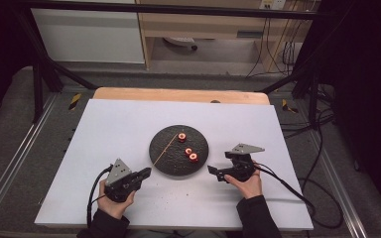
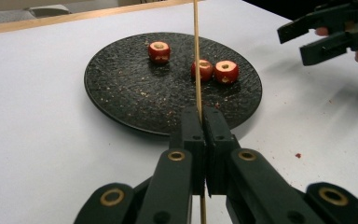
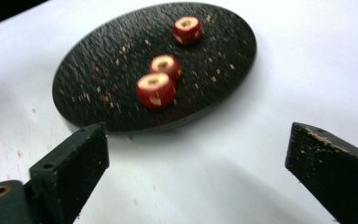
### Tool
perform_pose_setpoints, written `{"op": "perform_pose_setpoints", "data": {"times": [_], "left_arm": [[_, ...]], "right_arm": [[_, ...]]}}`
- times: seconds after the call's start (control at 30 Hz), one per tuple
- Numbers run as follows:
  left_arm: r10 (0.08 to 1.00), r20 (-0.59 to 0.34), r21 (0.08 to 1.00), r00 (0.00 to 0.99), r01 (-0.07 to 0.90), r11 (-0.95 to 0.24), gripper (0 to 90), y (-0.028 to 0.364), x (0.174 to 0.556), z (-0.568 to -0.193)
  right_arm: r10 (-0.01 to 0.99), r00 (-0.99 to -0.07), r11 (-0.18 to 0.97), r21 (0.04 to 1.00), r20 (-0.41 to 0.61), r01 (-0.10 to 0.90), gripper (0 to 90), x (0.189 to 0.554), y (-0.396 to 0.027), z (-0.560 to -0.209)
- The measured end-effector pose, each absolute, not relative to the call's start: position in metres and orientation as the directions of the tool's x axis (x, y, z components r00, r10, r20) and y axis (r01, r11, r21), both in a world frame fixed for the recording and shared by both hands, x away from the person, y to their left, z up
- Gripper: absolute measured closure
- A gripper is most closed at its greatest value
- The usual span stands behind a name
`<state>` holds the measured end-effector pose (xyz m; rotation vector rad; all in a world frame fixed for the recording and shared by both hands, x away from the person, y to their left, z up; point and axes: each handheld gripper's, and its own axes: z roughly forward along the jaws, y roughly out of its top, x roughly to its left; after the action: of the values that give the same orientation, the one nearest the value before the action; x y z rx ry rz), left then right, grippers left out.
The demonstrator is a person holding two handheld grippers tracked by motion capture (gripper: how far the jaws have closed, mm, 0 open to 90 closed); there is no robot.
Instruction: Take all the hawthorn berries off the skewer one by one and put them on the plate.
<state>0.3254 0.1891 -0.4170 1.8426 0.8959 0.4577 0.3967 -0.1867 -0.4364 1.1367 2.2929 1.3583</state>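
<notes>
Where the white table [image 1: 129,129] ends, dark floor [image 1: 20,134] and cables [image 1: 322,148] begin.

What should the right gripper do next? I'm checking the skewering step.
Probably reach in and close on the nearest red fruit piece. The right gripper is open and empty beside the black plate, while the left gripper holds the skewer ready over the plate.

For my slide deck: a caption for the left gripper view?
Left gripper clamps a wooden skewer above three red fruits on a black plate.
</notes>
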Motion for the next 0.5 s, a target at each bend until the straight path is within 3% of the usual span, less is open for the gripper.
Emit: {"op": "perform_pose_setpoints", "data": {"times": [0.5], "left_arm": [[0.762,-0.073,0.881,0.644,0.399,-0.253,88.3,0.176,0.349,-0.404]], "right_arm": [[0.742,-0.66,0.302,0.82,0.117,0.485,0.9,0.373,-0.221,-0.453]]}}
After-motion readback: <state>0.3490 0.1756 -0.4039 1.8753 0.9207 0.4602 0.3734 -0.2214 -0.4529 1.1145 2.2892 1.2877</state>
